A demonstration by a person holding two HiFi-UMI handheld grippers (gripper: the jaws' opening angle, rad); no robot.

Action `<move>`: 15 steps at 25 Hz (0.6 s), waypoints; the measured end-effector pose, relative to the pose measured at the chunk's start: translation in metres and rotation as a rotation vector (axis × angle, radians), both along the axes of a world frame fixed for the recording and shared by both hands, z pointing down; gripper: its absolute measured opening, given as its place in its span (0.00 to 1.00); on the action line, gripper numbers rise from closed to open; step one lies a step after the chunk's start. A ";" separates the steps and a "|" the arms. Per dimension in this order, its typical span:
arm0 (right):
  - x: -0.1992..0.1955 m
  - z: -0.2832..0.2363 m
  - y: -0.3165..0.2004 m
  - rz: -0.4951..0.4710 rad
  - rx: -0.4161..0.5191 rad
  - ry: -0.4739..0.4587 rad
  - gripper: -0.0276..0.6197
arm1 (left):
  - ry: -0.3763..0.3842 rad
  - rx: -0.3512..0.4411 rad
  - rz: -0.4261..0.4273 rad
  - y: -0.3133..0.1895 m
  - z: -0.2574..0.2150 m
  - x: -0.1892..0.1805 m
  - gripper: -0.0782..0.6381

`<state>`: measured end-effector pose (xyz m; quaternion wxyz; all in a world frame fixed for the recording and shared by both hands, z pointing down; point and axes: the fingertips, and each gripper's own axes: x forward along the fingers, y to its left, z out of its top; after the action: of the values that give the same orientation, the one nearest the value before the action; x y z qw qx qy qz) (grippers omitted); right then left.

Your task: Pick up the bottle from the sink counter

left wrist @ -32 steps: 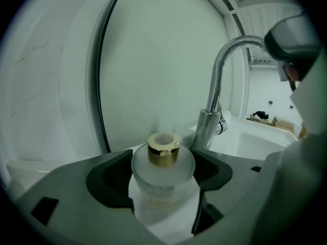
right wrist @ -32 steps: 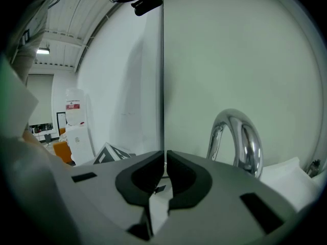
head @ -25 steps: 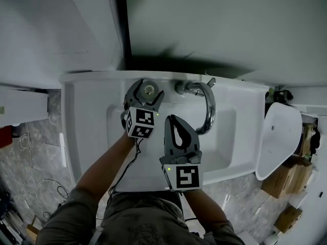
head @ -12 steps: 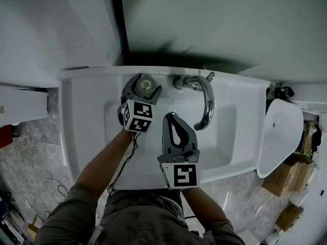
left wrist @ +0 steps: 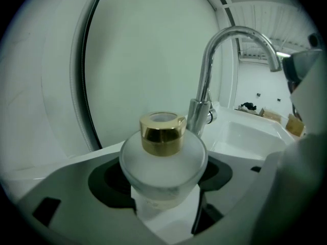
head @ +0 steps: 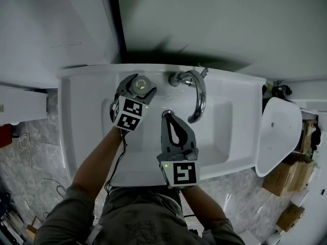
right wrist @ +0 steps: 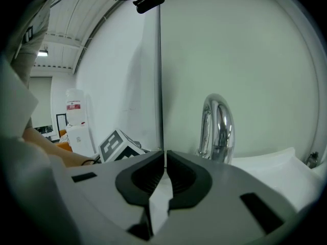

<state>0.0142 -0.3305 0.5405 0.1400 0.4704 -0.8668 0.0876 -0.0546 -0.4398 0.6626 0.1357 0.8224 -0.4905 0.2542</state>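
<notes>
The left tongs (head: 136, 82) are clenched on the frosted glass bottle (left wrist: 163, 154) with a gold cap (left wrist: 162, 132), their dark pads pressing its round body from both sides. The bottle is at the back of the white sink surface (head: 82, 98), just left of the chrome faucet (head: 197, 93). Whether its base touches the surface cannot be told. The right tongs (head: 166, 114) are clenched together on nothing, above the basin.

L gripper (head: 137, 86) clamps bottle (left wrist: 163, 160); R gripper (head: 167, 115) jaws together
</notes>
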 end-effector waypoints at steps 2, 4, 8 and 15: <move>0.002 -0.006 0.003 -0.001 0.006 -0.017 0.09 | -0.002 0.000 0.007 0.005 -0.012 -0.002 0.56; 0.004 -0.010 0.007 -0.013 0.010 -0.011 0.09 | -0.006 0.001 0.014 0.012 -0.025 -0.002 0.56; 0.010 -0.023 0.010 -0.018 0.013 0.015 0.09 | -0.013 0.008 0.025 0.024 -0.049 -0.002 0.56; 0.016 -0.077 0.012 -0.040 0.093 0.006 0.09 | -0.014 0.055 0.012 0.048 -0.102 -0.001 0.56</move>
<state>0.0300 -0.3180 0.4640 0.1223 0.4591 -0.8789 0.0432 -0.0559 -0.3921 0.5606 0.1084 0.8269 -0.4934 0.2471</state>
